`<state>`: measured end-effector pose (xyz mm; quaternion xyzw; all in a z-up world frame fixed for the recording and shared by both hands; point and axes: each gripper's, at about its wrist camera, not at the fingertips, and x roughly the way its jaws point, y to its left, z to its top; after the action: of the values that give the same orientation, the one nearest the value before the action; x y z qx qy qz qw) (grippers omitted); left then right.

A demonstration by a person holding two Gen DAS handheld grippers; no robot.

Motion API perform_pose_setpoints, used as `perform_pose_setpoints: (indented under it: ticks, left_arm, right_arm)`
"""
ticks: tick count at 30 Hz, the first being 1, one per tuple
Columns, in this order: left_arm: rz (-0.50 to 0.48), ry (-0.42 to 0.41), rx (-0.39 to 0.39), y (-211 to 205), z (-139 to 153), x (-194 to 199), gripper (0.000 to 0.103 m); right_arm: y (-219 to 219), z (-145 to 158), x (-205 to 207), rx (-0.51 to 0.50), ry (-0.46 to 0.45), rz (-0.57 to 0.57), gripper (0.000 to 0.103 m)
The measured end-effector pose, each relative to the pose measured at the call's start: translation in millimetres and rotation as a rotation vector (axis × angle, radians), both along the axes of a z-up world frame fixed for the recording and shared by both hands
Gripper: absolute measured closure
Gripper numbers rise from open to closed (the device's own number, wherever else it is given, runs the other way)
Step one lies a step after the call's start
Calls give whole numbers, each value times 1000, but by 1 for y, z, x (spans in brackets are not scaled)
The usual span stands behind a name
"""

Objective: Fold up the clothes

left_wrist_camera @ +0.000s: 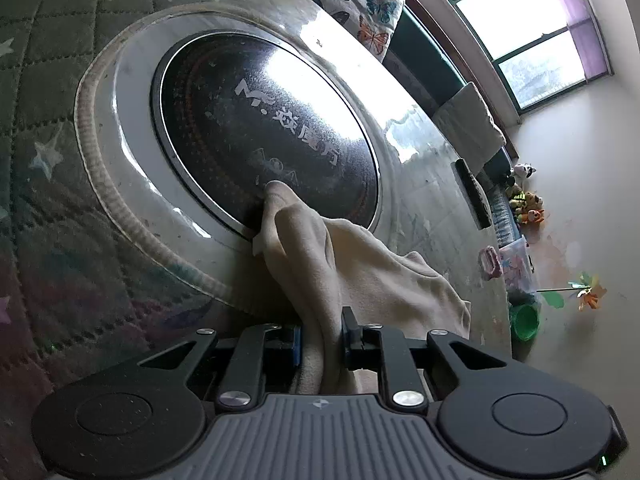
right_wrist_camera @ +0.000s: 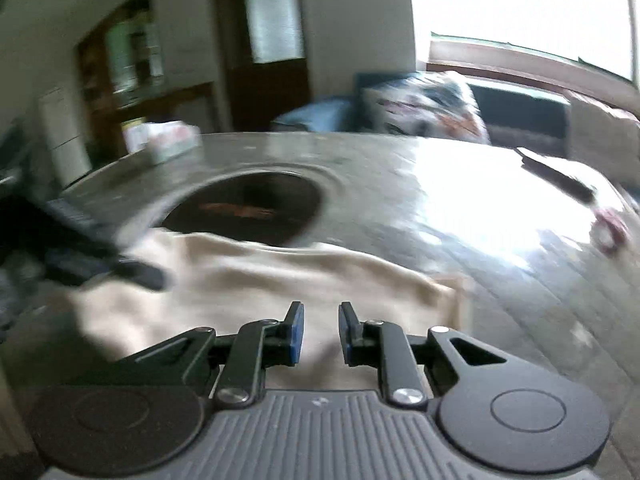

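A cream cloth garment (left_wrist_camera: 352, 264) lies on a round glossy table (left_wrist_camera: 436, 216), one end reaching onto the black round cooktop (left_wrist_camera: 264, 128) set in the table's middle. My left gripper (left_wrist_camera: 320, 336) is shut on a bunched fold of the garment, which runs up between the fingers. In the blurred right wrist view the same garment (right_wrist_camera: 256, 280) spreads flat on the table (right_wrist_camera: 460, 220) in front of my right gripper (right_wrist_camera: 320, 320), which is open and empty just above the cloth's near edge. The left gripper (right_wrist_camera: 80, 256) shows as a dark blur at the left.
A dark remote (left_wrist_camera: 474, 196) and a pink object (left_wrist_camera: 490, 262) lie on the table's far side. A butterfly-print cushion (left_wrist_camera: 352, 0) and a sofa stand beyond it, by the window. A quilted star rug (left_wrist_camera: 44, 120) covers the floor. A box (right_wrist_camera: 168, 140) sits on the table's far left.
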<state>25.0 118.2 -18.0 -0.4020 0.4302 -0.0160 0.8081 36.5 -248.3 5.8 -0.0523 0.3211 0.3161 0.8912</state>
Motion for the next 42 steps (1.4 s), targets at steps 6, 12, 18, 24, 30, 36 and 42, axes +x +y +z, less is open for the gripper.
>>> perform_pose_setpoints:
  ticks: [6, 12, 18, 24, 30, 36, 42]
  left_arm:
    - [-4, 2, 18, -2, 2, 2, 83]
    - [-8, -1, 45, -5, 4, 4, 83]
    - [-13, -11, 77, -7, 9, 8, 83]
    - [-50, -60, 131, -19, 28, 17, 84]
    - [-162, -133, 189, -56, 51, 47, 85]
    - [-296, -167, 195, -115, 56, 94, 86]
    - [-428, -211, 225, -180, 61, 132, 86]
  right_arm:
    - [-31, -6, 21, 45, 12, -135, 85]
    - [-51, -18, 48, 80, 72, -234, 65]
    - [-49, -24, 49, 111, 89, -240, 85]
    - [-50, -14, 42, 158, 66, -245, 94]
    - [-82, 7, 31, 191, 1, -319, 94]
    - [-132, 15, 35, 156, -38, -455, 94]
    - [-181, 20, 41, 111, -66, -592, 94]
